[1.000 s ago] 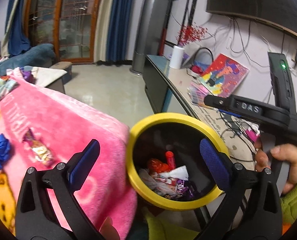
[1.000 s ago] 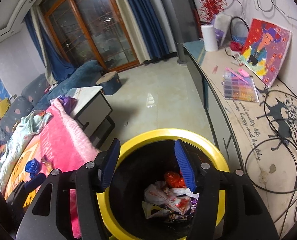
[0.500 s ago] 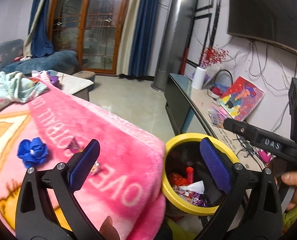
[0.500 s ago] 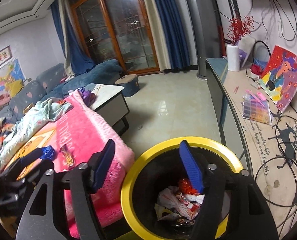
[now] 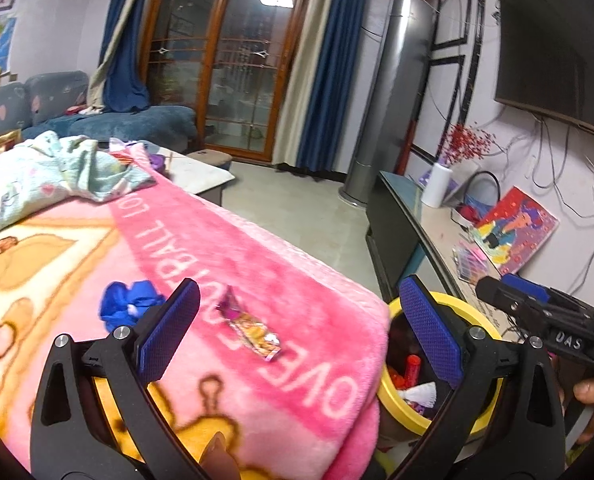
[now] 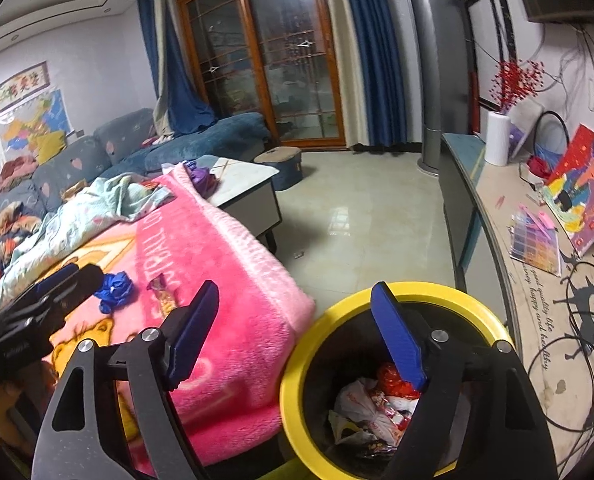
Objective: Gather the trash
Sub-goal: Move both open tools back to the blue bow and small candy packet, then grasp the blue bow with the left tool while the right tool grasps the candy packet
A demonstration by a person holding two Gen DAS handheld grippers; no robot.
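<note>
- Our left hand-held gripper [image 5: 297, 334] stands wide open with nothing gripped; the candy wrapper [image 5: 249, 326] lies flat on the pink blanket [image 5: 257, 248] in the gap between its fingers, untouched.
- Our right hand-held gripper [image 6: 297, 336] is empty too, its jaws opening above the rim of the yellow-rimmed bin [image 6: 297, 360], which already holds wrappers and sits just beside the blanket's edge.
- A crumpled blue scrap [image 5: 127, 304] lies near the wrapper, further in from the bin; both are left to collect.
- Risk: the wrapper is thin and flat on deep pile. We judge that closing on it could pinch blanket fibres along with it, or slide off the foil.
- Risk: dragging the blanket could shift the wrapper or the scrap, or nudge the bin.
- Risk: the two grippers work close together by the bin; we could knock one against the other while carrying the wrapper across.
</note>
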